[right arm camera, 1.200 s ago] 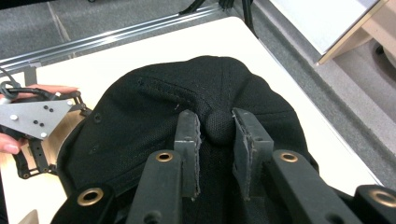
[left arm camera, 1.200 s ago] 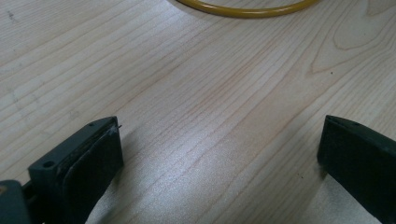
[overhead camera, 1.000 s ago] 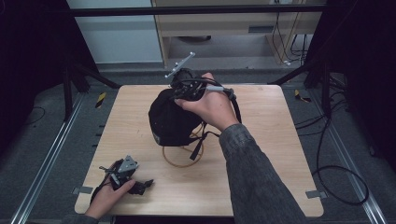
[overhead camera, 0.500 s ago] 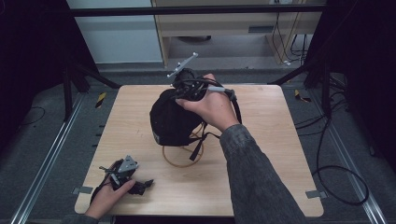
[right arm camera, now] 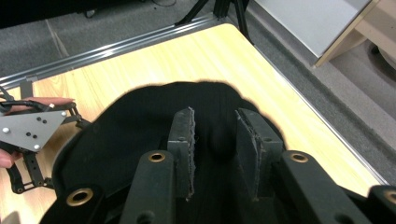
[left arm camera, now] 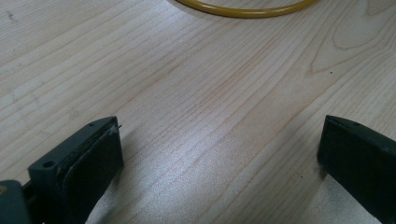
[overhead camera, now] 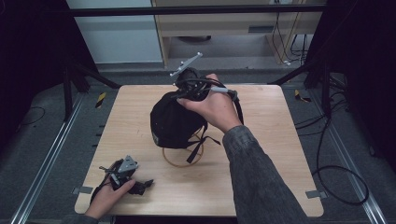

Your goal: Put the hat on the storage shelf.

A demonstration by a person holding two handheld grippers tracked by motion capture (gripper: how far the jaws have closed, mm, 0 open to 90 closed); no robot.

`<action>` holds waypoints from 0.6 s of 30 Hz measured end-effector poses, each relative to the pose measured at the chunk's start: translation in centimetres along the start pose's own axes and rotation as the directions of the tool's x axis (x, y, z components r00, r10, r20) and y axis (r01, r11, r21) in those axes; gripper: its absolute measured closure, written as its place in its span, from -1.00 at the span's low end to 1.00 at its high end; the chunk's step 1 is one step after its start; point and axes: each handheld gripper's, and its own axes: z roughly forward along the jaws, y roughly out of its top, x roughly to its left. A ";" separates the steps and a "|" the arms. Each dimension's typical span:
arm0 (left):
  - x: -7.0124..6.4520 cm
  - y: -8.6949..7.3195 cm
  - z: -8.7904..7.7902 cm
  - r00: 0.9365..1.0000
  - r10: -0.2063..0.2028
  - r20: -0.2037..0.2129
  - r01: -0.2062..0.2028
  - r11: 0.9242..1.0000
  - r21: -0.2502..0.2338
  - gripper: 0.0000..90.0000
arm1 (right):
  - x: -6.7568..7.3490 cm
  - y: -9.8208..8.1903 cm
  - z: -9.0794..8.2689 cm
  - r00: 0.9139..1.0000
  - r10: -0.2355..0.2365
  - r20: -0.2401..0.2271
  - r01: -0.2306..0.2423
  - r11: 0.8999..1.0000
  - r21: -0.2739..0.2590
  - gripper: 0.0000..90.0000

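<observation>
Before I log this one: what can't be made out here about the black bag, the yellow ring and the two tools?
- Black bag: high view, its top is hidden under the right hand; right tool view, black on black, so a grip on the fabric can't be told.
- Yellow ring: high view, its far part is covered by the bag; left tool view, cut off by the top edge.
- Bag's contents: hidden.

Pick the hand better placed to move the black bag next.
Right, probably. The right gripper sits on top of the black bag, fabric between its jaws, which have just been opening. The left gripper rests open near the table corner, apart from the bag.
</observation>
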 end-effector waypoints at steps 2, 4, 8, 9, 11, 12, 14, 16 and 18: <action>0.0 0.0 0.0 1.000 0.001 0.000 -0.001 1.000 0.000 -1.00 | 0.0 0.0 -0.2 1.000 0.012 -0.011 -0.013 1.000 -0.014 0.52; 0.0 0.0 0.0 1.000 0.001 0.000 -0.001 1.000 0.000 -1.00 | 0.0 0.0 -0.4 1.000 0.010 -0.014 -0.011 1.000 -0.017 0.53; 0.0 0.0 0.0 1.000 0.001 0.001 -0.001 1.000 0.000 -1.00 | 0.0 -0.1 -0.6 1.000 0.011 -0.016 -0.011 1.000 -0.024 0.54; 0.0 0.0 0.0 1.000 0.001 0.001 -0.001 1.000 0.000 -1.00 | 0.0 -0.1 -0.6 1.000 0.009 -0.016 -0.010 1.000 -0.025 0.54; 0.0 0.0 0.0 1.000 0.000 0.001 0.000 1.000 0.000 -1.00 | 0.0 -0.1 -0.8 1.000 0.014 -0.017 -0.014 0.999 -0.030 0.54; 0.0 0.0 0.0 1.000 0.001 0.001 -0.001 1.000 0.001 -1.00 | 0.0 -0.1 -0.9 1.000 0.015 -0.017 -0.016 0.999 -0.034 0.54; 0.0 0.0 0.0 1.000 0.001 0.001 -0.001 1.000 0.001 -1.00 | 0.0 -0.1 -1.2 1.000 0.018 -0.023 -0.019 0.999 -0.045 0.54; 0.0 0.0 0.0 1.000 0.001 0.001 -0.001 1.000 0.001 -1.00 | 0.0 -0.2 -1.4 0.999 0.020 -0.026 -0.021 0.998 -0.056 0.54; 0.0 0.0 0.0 1.000 0.001 0.001 -0.001 1.000 0.001 -1.00 | 0.1 -0.3 -1.7 0.999 0.021 -0.028 -0.023 0.998 -0.059 0.54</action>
